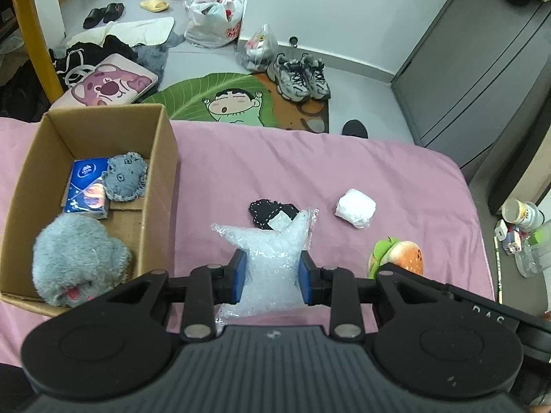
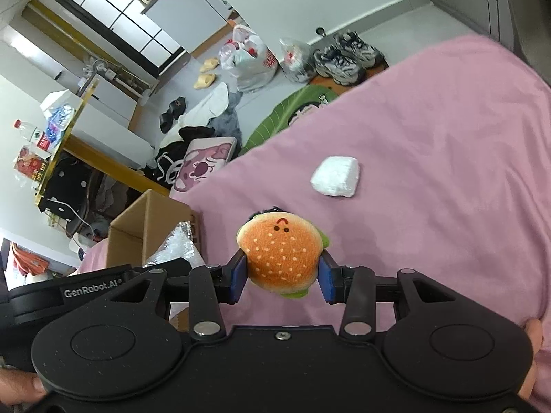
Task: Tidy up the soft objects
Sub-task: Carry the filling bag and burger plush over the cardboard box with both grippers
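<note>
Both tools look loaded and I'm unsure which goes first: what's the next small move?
Probably carry the left tool leftward over the brown cardboard box and release. It is shut on the clear crinkled bubble-wrap bag, and the box sits just to its left. The right tool grips the orange burger plush, farther from the box.

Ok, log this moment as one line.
left hand-held gripper: shut on bubble wrap | right hand-held gripper: shut on burger plush | cardboard box: partly filled
</note>
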Demonstrator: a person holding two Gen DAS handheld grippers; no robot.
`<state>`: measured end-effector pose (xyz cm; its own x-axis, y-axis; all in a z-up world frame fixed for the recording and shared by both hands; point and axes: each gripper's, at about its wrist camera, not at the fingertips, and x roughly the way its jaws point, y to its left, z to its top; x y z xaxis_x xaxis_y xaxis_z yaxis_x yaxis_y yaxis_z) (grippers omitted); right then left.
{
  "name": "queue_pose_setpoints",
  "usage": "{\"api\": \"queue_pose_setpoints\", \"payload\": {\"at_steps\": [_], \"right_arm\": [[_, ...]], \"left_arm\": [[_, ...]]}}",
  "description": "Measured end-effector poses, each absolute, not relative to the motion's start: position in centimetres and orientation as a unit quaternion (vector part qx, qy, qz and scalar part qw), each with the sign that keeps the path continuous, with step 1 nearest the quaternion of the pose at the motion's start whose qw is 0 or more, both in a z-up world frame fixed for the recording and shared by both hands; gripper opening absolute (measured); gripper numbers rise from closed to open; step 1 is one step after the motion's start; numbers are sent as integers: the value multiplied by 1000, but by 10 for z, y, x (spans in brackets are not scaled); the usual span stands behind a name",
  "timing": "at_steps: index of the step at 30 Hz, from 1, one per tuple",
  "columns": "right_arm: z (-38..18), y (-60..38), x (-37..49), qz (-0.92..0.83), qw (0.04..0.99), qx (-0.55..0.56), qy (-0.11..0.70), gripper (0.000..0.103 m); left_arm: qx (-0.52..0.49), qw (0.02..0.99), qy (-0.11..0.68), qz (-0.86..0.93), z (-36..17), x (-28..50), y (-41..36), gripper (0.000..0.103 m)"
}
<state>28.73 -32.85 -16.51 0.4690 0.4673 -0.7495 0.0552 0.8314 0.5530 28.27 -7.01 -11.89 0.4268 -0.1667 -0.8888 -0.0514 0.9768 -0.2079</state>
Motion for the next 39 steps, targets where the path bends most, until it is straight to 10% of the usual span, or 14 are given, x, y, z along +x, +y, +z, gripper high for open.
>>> {"api": "queue_pose_setpoints", "payload": {"at_steps": [39], "right_arm": [[-108,-222,281,151,854,190,461,42]], "left_arm": [[-175,865,469,-18,-73,261,64,30]]}}
